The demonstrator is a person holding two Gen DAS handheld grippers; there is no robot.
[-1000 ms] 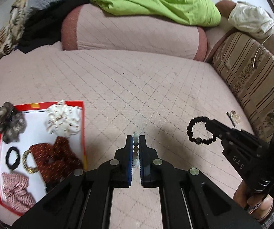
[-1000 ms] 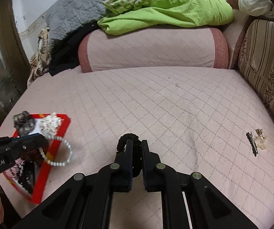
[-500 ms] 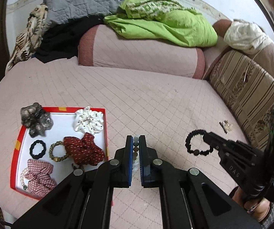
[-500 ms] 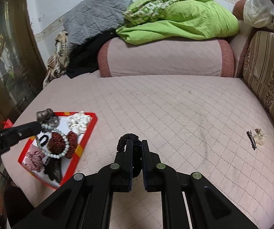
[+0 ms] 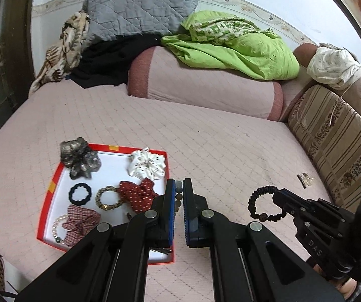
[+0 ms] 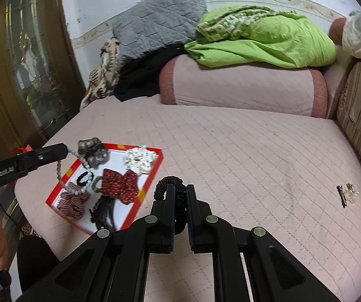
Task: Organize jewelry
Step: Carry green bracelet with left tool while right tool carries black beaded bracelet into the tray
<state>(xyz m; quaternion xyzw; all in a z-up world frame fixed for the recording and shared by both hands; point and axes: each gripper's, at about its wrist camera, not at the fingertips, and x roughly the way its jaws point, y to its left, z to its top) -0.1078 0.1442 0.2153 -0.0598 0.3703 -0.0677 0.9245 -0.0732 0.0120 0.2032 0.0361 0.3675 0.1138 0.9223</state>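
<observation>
My left gripper is shut on a pearl bracelet; its beads show between the blue pads. In the right wrist view the left gripper holds the pearl bracelet dangling over the red-rimmed white tray. My right gripper is shut on a black beaded bracelet, above the pink mattress to the right of the tray. In the left wrist view the right gripper carries the black bracelet as a hanging loop.
The tray holds scrunchies, a black hair tie, a gold bracelet, another pearl bracelet and a black claw clip. A small clip and clear piece lie near the striped cushion. Bolster and bedding sit behind.
Both grippers have lifted and drawn back, each keeping its bracelet. The tray has come fully into both views, and the pearl bracelet now hangs over it rather than beside it.
</observation>
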